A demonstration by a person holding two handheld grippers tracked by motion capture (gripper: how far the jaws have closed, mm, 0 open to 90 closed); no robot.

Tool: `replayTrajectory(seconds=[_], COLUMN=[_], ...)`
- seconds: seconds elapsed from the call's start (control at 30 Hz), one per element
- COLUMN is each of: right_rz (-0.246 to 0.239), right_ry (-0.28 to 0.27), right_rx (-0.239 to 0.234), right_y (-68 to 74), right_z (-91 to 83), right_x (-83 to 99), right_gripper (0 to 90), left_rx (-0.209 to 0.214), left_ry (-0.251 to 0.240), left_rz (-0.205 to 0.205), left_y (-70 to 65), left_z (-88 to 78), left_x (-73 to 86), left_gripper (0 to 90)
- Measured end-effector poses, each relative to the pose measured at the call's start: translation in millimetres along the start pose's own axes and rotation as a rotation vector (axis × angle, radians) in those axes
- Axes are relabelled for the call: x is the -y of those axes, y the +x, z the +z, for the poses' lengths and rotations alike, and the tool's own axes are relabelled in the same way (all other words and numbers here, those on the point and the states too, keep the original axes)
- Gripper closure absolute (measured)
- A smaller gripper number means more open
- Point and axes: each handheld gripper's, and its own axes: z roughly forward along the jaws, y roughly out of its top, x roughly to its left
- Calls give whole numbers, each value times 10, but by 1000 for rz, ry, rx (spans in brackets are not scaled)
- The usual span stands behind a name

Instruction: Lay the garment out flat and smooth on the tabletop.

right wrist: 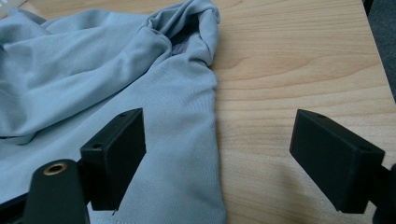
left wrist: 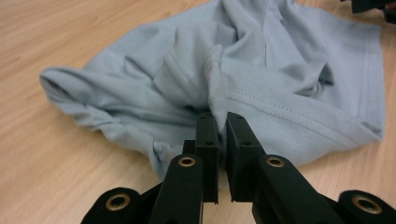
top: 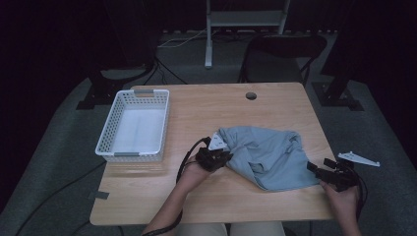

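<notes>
1. The grey-blue shirt [top: 268,156] lies crumpled on the wooden counter [top: 206,206], toward its right half and well apart from the basket.
2. The left gripper [left wrist: 222,122] has its jaws pinched tight on a ribbed hem of the shirt, seemingly at the collar; the step in hand looks like taking hold to spread or fold the garment.
3. The right gripper [right wrist: 217,154] hovers over the shirt's near right edge with jaws wide, gripping nothing.
4. The next move likely calls for the right jaws to close on that edge, so both hands can pull the cloth flat.
5. The white slotted basket [top: 109,129] at the counter's left holds nothing.
</notes>
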Motion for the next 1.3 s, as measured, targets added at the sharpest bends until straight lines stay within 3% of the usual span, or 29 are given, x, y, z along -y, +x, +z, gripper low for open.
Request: replayTrajectory(seconds=[0.37,0.53,0.93,1.13,1.3], right_rz=[2,3,4,4,3], right_ry=[2,4,7,7,7], right_rx=[-3,-2,1,3,4], right_y=[1,1,3,4,7], right_z=[0,2,5,5,9], right_x=[1,0,0,0,-1], right_gripper=[177,177,177,177,177], left_rx=[-6,-4,-24,-35,-26], left_ry=[13,55,103,71,7], left_rz=[-65,-110,-142,-170,-177], left_y=[-48,-61,-46,-29,-65], left_z=[-143,-174,-305,-428,-487], left_x=[306,433,636,680,529], left_gripper=[860,832,771,741,591])
